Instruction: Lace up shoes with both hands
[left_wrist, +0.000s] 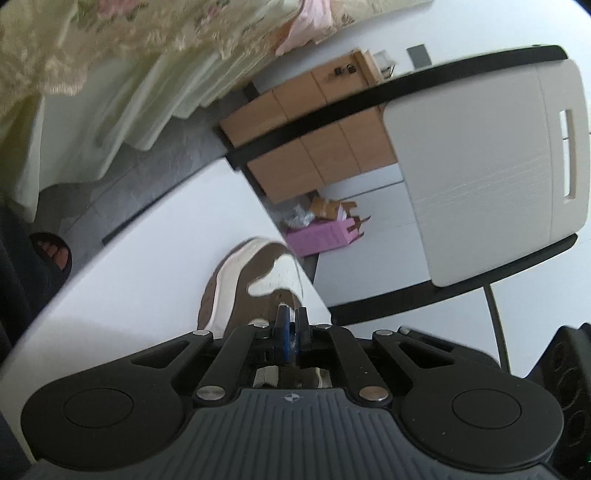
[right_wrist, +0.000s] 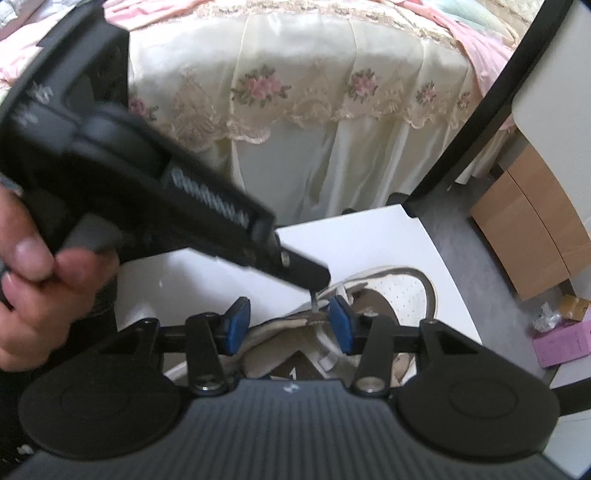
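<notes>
Showing no readable brand or text anywhere; only a small cross-like emblem on each gripper body, and print on the pink box (left_wrist: 325, 236) too small to read. Counts: one shoe (left_wrist: 255, 284), two grippers, one white table (left_wrist: 155, 236), one white chair (left_wrist: 491, 177), one wooden cabinet (left_wrist: 314, 140), one pink box, one bed skirt with floral lace (right_wrist: 295, 110).

Left gripper (left_wrist: 291, 325): jaws pressed nearly together, blue pads almost touching, tip over the shoe. In the right wrist view its closed tip pinches a thin pale lace end (right_wrist: 314, 302) just above the shoe opening. The person's hand (right_wrist: 40, 280) grips its handle at 9 o'clock.

Right gripper (right_wrist: 290, 325): jaws spread wide, empty, straddling the shoe's tongue and collar, right pad close to the lace.

Shoe: brown and white sneaker on the table, toe pointing toward 12 o'clock in the left view, near the table edge. Pink box on the floor at 1 o'clock of the shoe. A foot in a dark sandal (left_wrist: 55, 254) at 9 o'clock, left view.
</notes>
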